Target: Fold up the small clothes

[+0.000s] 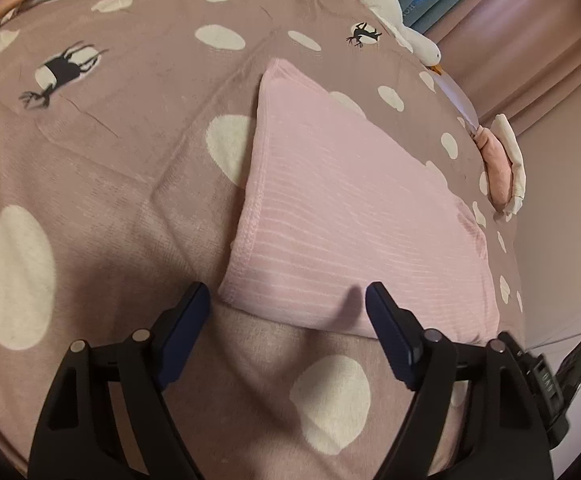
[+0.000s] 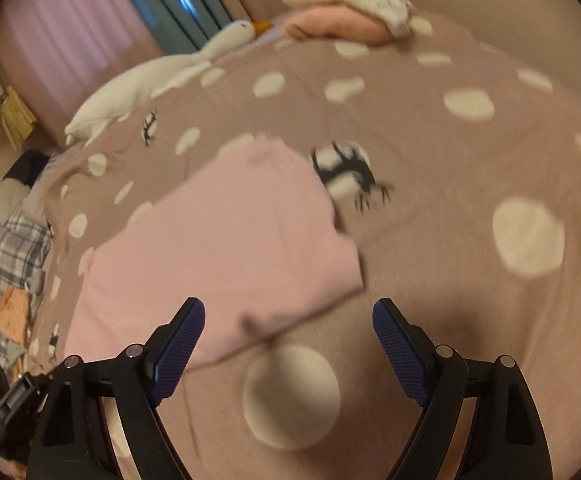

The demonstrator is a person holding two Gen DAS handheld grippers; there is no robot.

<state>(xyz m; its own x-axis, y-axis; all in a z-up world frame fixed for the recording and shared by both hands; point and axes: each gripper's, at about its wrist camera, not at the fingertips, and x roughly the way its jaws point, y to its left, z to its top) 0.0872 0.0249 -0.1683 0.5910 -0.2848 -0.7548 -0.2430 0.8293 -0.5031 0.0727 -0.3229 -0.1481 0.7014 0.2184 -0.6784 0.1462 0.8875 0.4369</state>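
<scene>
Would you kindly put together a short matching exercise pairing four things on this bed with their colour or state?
Things:
1. folded garment
2. goose plush
3. left claw
4. bedspread

Descriptions:
A. white body with an orange beak
B. mauve with white spots and small black deer
C. pale pink, ribbed, lying flat
D. open, nothing between its blue pads

Pairs: 1-C, 2-A, 3-D, 4-B
</scene>
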